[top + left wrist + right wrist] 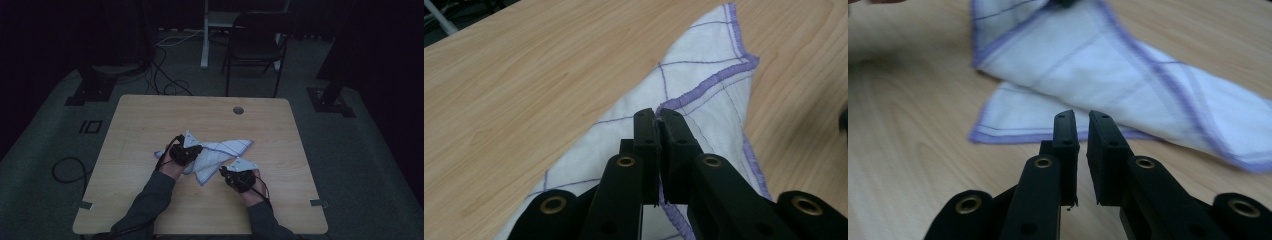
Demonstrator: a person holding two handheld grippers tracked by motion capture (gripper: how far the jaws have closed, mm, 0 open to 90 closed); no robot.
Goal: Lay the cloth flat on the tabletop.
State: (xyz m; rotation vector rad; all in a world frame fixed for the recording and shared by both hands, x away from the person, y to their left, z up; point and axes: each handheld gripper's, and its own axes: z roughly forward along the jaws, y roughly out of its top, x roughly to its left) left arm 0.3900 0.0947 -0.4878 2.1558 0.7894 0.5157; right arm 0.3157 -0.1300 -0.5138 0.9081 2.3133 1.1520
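Cloth, white with purple grid lines and hem, lies crumpled and partly folded near the centre of the table. Left gripper at the cloth's 9 o'clock side; in the left gripper view its jaws are pinched on the purple hem, a thin edge of fabric between them. Right gripper at the cloth's 5 o'clock, just off the near edge; jaws slightly parted, nothing between them, over bare wood. Chair beyond the table at 12 o'clock.
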